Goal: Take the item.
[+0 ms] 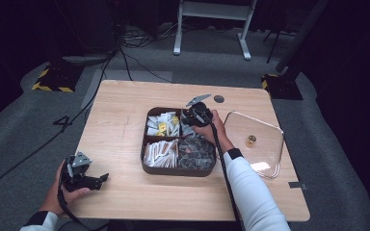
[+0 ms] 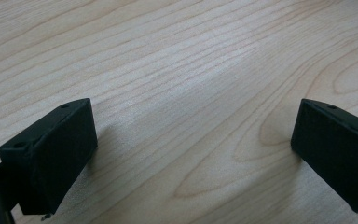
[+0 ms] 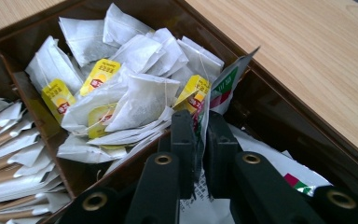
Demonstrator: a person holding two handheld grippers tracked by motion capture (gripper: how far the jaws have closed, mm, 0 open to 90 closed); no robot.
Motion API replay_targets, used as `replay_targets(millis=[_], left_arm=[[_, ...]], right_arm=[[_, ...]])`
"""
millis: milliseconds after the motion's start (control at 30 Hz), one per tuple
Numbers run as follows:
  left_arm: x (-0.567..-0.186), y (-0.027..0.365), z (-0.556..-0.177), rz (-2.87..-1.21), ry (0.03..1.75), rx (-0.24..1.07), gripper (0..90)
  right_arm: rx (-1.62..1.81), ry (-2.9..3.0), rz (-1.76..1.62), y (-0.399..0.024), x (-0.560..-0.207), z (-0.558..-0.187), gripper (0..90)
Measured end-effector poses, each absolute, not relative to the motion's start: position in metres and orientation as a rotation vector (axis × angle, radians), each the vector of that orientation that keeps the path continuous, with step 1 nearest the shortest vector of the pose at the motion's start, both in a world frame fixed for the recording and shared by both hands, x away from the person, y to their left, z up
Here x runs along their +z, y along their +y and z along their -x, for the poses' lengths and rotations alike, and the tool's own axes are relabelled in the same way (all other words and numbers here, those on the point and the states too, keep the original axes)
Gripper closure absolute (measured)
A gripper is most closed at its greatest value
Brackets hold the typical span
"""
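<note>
— Where is the packet [image 3: 223, 86] sitting?
— Centre of the frame, standing upright over the box [image 1: 144, 144]'s back right compartment, probably a sachet. The right gripper [image 3: 200, 140] is pinching it.
— The left gripper [image 2: 193, 154]?
— Resting lower left on the table [image 2: 191, 56], jaws spread, nothing between them.

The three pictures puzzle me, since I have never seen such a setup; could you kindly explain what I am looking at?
A person at a wooden table holds a two-jaw gripper in each hand. The high view looks down from above; the other two views come from cameras riding on the grippers. A brown divided box holds tea bags and sachets, and its clear lid lies beside it. The left gripper rests open over bare wood. The right gripper is shut on a flat white packet with red and green print.
</note>
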State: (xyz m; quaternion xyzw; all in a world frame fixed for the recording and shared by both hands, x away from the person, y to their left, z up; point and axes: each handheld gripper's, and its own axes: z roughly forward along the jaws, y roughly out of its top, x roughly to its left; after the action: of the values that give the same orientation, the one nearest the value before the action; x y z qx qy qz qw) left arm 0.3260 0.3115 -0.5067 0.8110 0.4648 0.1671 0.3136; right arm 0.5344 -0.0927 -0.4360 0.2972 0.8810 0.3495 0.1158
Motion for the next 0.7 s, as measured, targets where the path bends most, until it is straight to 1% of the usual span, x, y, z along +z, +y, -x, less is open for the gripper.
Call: replay_targets(millis=[567, 700], left_arm=[[-0.507, 0.312, -0.326, -2.140, 1.225, 0.443, 0.5], [-0.507, 0.312, -0.326, -2.140, 1.226, 0.443, 0.5]], right_arm=[[1.216, 2.473, -0.857, -0.118, -0.408, -0.506, 89.0], [1.213, 2.468, -0.835, -0.121, -0.404, -0.500, 89.1]])
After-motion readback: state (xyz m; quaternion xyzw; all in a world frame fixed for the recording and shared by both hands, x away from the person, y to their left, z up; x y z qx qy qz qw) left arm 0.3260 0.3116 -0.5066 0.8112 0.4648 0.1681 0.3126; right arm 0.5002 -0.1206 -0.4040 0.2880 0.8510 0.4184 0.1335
